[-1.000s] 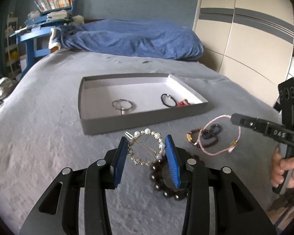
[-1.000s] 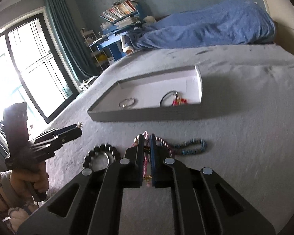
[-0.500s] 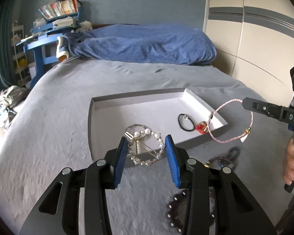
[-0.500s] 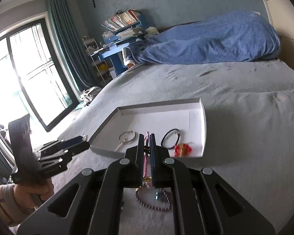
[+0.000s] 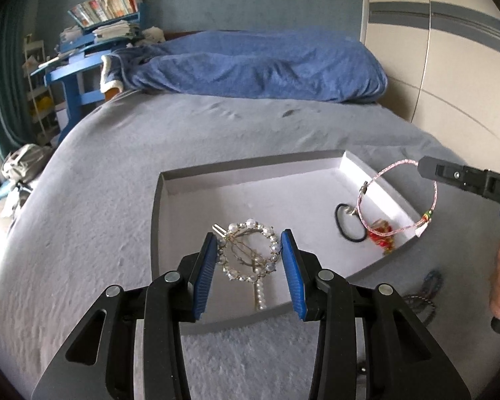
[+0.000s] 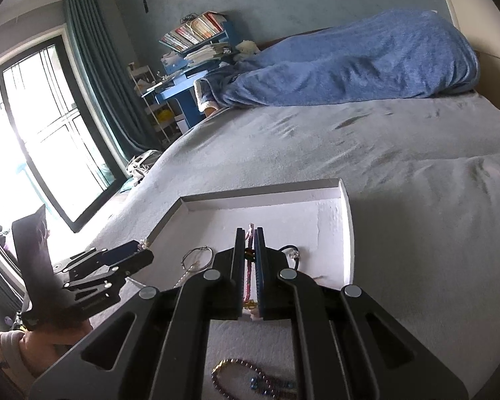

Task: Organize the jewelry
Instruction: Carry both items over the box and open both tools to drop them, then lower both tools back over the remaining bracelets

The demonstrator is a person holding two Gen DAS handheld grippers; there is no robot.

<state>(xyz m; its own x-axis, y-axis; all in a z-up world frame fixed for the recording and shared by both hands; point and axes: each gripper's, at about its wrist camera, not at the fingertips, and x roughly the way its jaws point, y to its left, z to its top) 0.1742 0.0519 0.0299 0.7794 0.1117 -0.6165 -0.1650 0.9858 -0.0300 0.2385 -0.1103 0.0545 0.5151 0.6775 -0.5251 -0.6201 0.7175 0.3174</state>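
Left wrist: fingers grip pearl hairpin; right fingers pinch half-hidden pink bracelet.

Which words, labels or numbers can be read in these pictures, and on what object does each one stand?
"DA": white letters on the side of the right gripper, cut off by the picture's edge.
Book spines on the shelf: too small and blurred to read.
Nothing else carries readable text.

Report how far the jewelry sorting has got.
Done: a black hair tie, a red charm and a silver ring lie in the grey tray.
In hand: the left gripper carries the pearl hoop clip, the right gripper the pink bracelet, both over the tray.
Left: beaded bracelets on the bed.
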